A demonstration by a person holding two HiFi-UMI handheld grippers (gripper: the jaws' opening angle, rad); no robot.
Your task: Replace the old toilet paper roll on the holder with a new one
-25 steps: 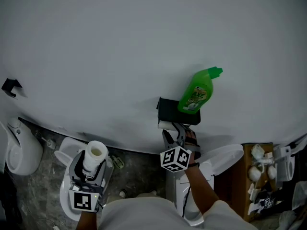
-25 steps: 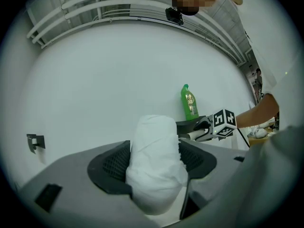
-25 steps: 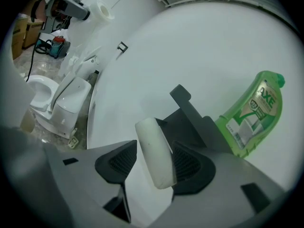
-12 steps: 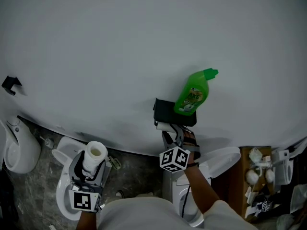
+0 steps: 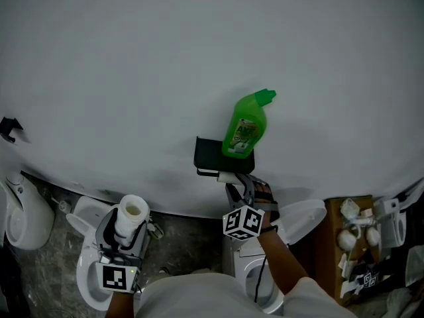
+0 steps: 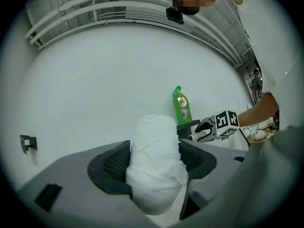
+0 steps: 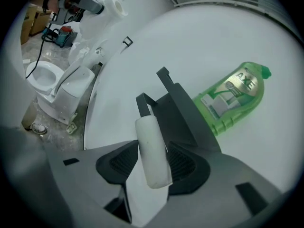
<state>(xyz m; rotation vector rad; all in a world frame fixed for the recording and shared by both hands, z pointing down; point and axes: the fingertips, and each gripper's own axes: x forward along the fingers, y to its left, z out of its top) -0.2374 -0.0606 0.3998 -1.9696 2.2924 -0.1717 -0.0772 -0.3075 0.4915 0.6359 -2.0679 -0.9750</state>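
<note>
A black wall holder (image 5: 213,156) carries a green cleaner bottle (image 5: 244,126) on its top shelf. Just under the holder, my right gripper (image 5: 240,189) has the thin, nearly bare old roll (image 7: 152,148) between its pads, and its jaws are closing on it. The tube's far end lies at the holder's arm (image 7: 145,103). My left gripper (image 5: 126,236) is lower left, away from the wall, shut on a full white new roll (image 6: 154,160) that stands upright between its jaws (image 5: 132,214).
A white toilet (image 5: 89,277) is below the left gripper and another (image 5: 265,290) below the right arm. A wooden rack (image 5: 331,244) with small items stands at the right. A urinal (image 5: 23,214) and a black wall hook (image 5: 9,128) are at the far left.
The right gripper with the old roll has shifted to the right along the holder. In the head view the holder and bottle now sit further left. The left gripper still holds the new roll.
</note>
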